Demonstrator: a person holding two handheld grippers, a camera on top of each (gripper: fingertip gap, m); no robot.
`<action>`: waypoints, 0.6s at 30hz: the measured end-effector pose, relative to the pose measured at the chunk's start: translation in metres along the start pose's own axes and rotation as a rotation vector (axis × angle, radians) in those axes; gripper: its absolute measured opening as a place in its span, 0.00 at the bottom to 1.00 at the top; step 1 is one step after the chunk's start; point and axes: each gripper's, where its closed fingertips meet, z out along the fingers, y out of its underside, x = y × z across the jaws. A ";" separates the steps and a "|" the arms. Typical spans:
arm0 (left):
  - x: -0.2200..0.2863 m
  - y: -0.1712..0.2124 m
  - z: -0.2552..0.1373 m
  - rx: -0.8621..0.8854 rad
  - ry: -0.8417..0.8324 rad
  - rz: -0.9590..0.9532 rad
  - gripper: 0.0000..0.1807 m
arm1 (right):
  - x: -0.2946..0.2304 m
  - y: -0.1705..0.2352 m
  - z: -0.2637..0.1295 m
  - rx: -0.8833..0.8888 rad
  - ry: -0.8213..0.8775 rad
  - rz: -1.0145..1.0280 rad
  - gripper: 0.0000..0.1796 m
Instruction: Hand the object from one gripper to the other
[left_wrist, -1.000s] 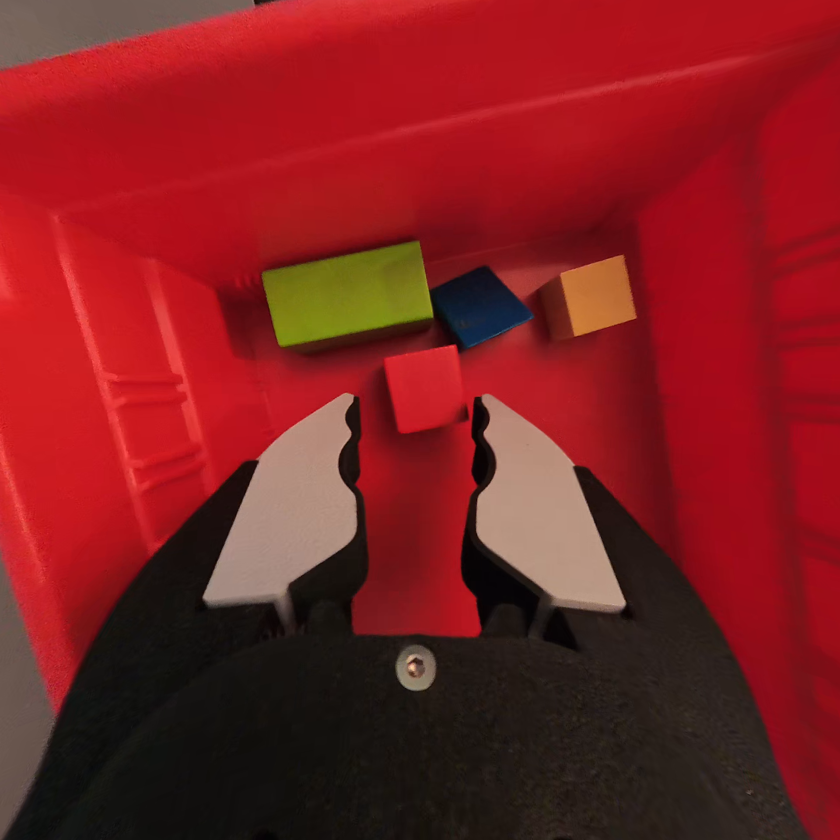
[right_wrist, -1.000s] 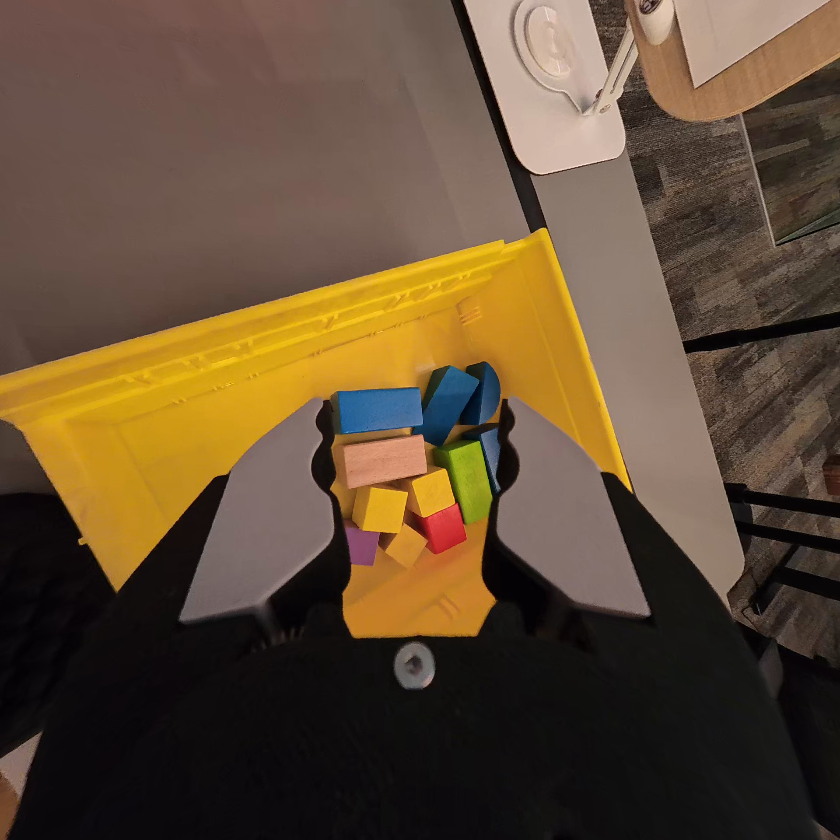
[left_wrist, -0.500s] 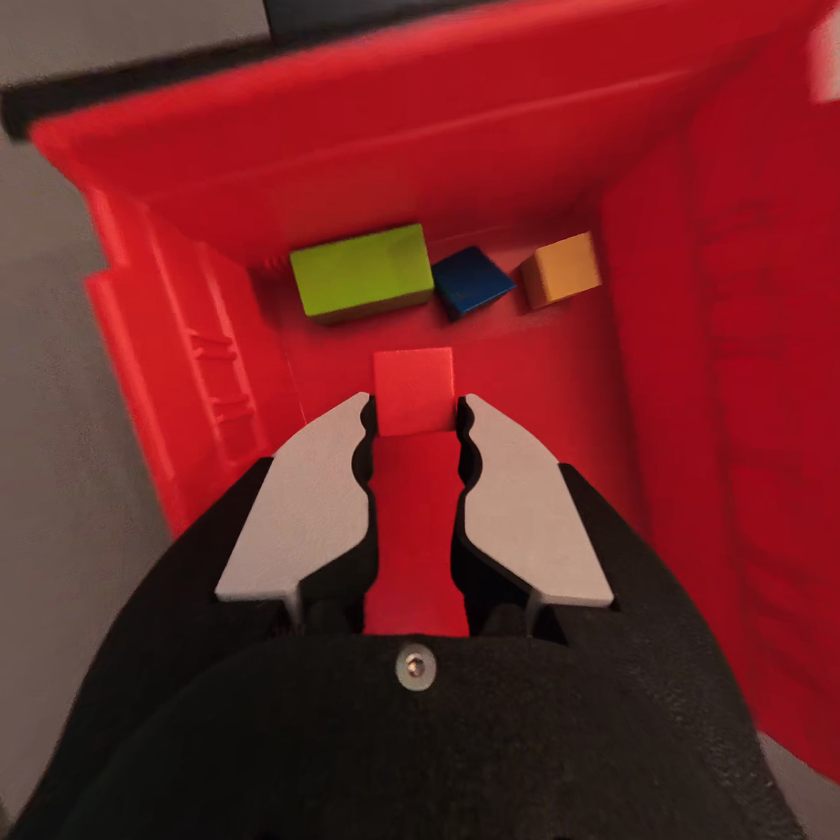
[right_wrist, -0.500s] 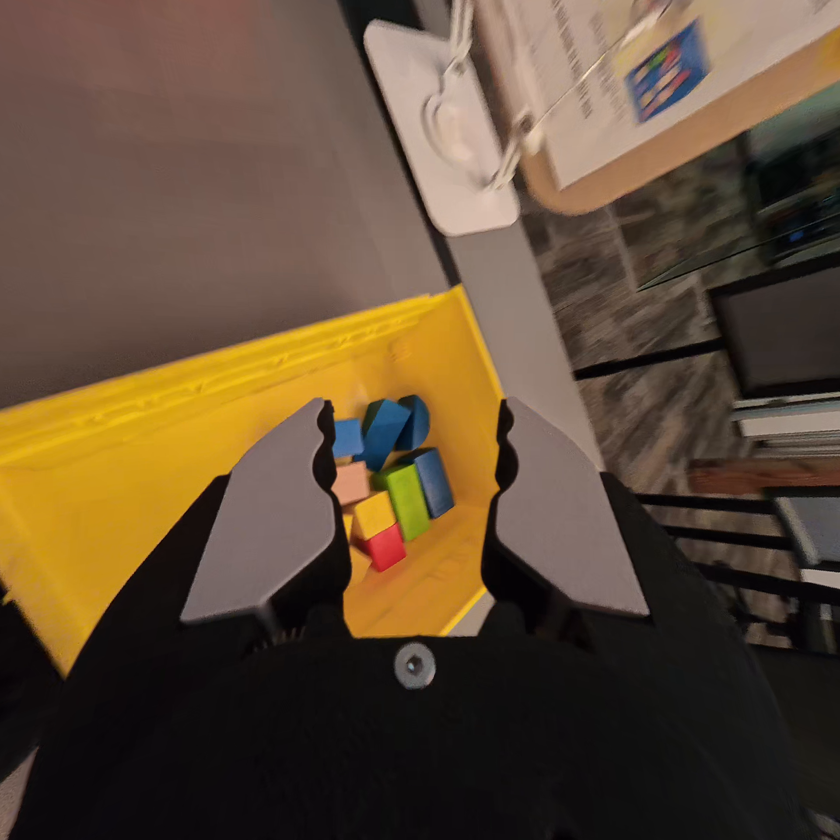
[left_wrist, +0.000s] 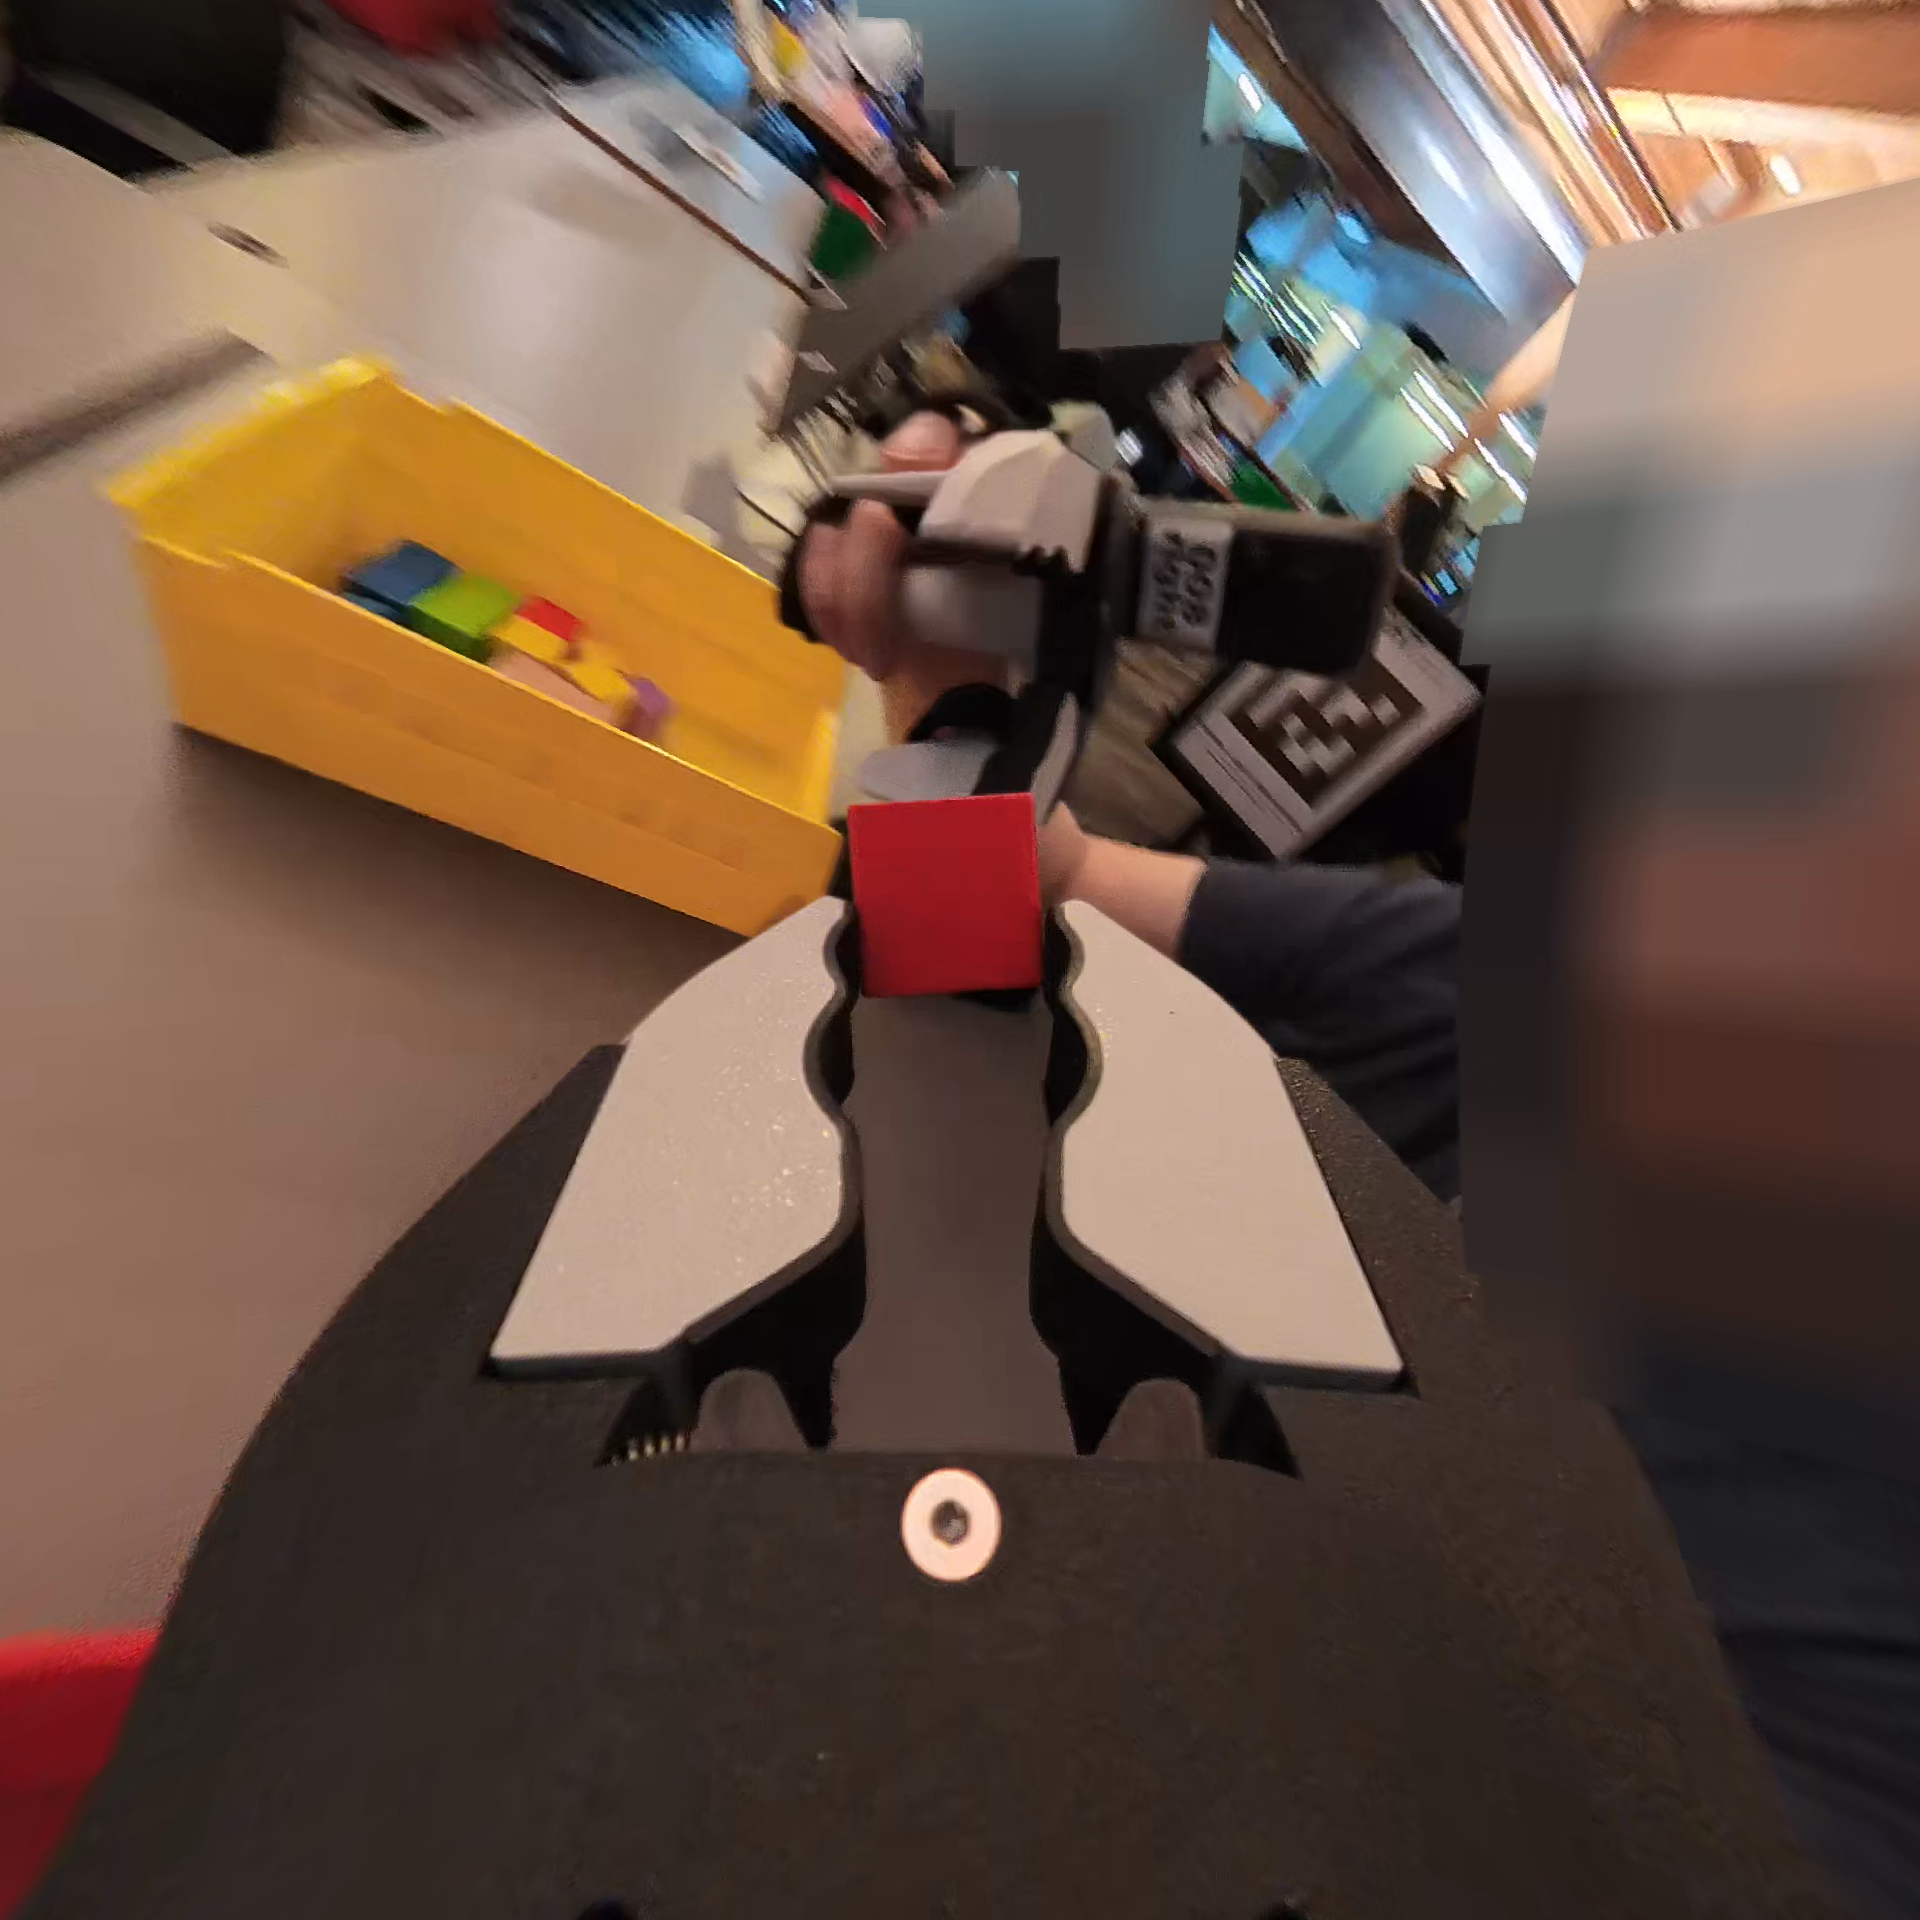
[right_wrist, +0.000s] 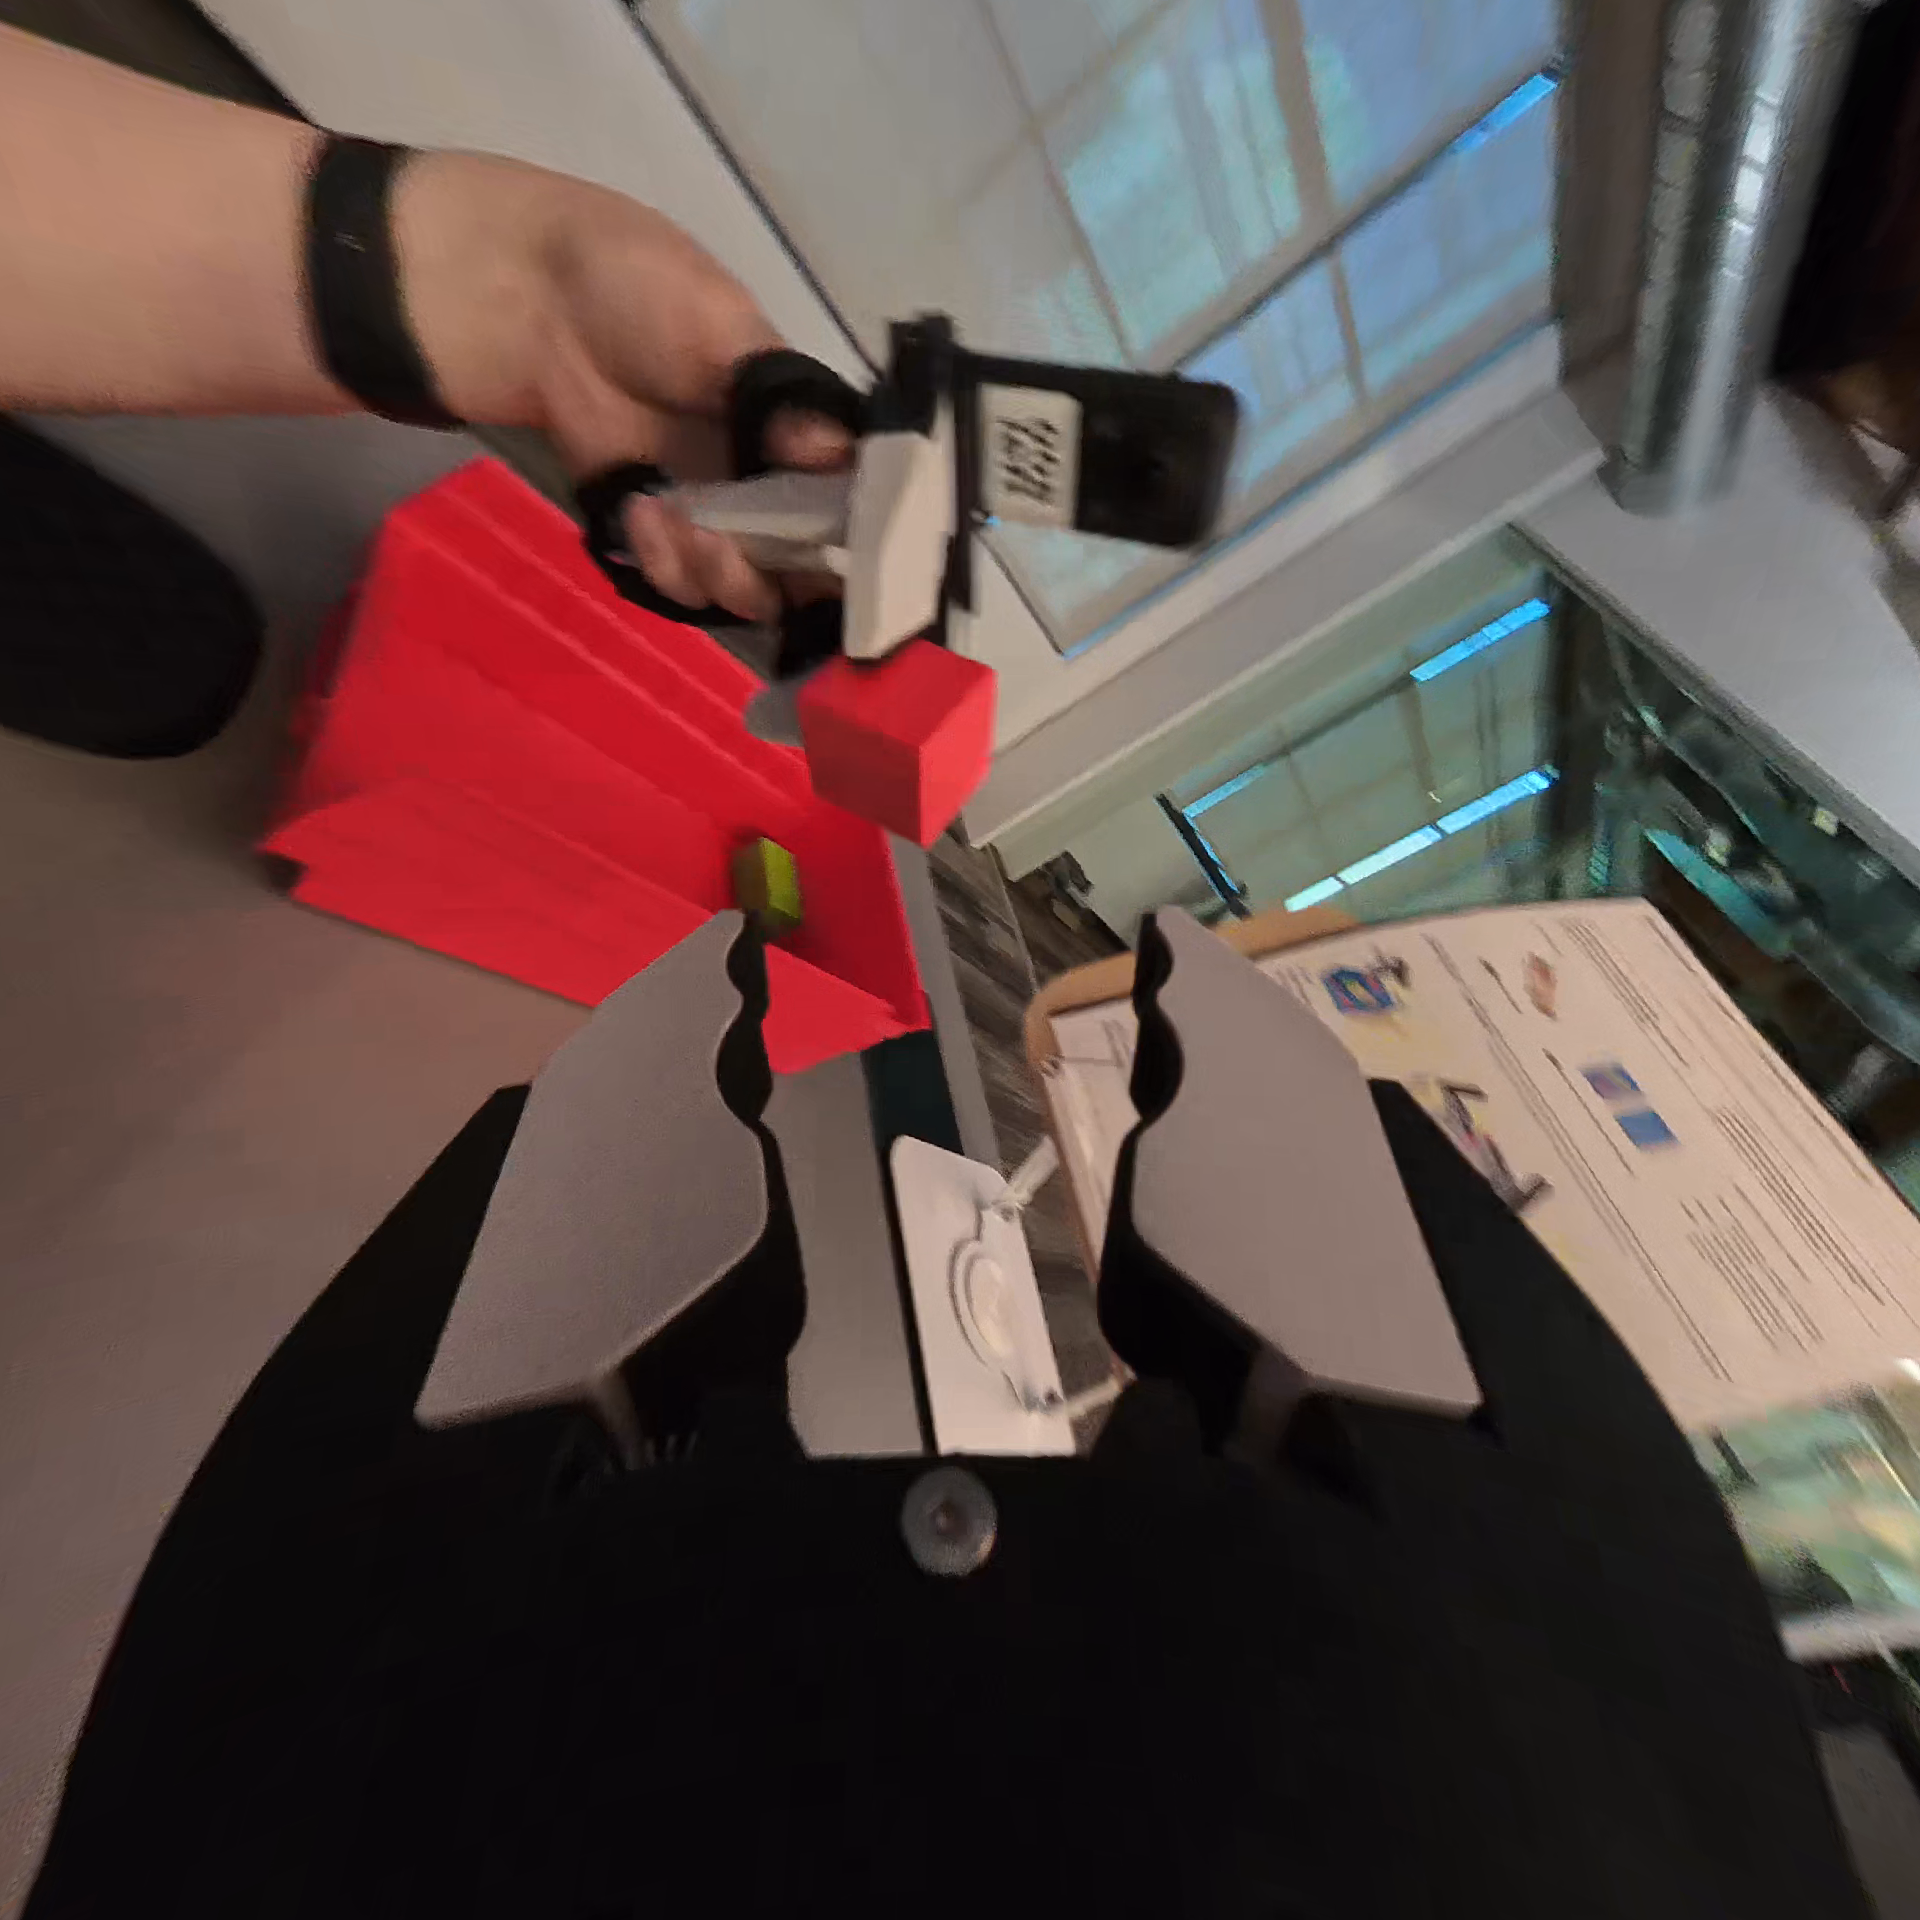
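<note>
On the grey table (left_wrist: 260, 1039) sits a yellow bin (left_wrist: 499, 769) of coloured blocks; just right of it the left gripper (left_wrist: 948, 935) pinches a red cube (left_wrist: 945, 894) aloft. From the right gripper (right_wrist: 940, 956), fingers spread and empty, that cube (right_wrist: 894, 732) hangs above the red bin (right_wrist: 540, 790).

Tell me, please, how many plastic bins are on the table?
2: a yellow bin holding coloured blocks, seen left in the left wrist view, and a red bin with a green block inside, seen in the right wrist view.
</note>
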 end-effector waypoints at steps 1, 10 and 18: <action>0.007 0.007 0.007 -0.048 0.044 0.011 0.18 | -0.011 -0.008 0.001 0.023 -0.054 -0.013 0.37; 0.026 0.062 0.031 -0.385 0.123 0.063 0.18 | -0.070 -0.035 0.012 0.021 -0.275 -0.146 0.32; 0.034 0.075 0.037 -0.460 0.151 0.084 0.19 | -0.091 -0.034 0.014 -0.019 -0.355 -0.202 0.20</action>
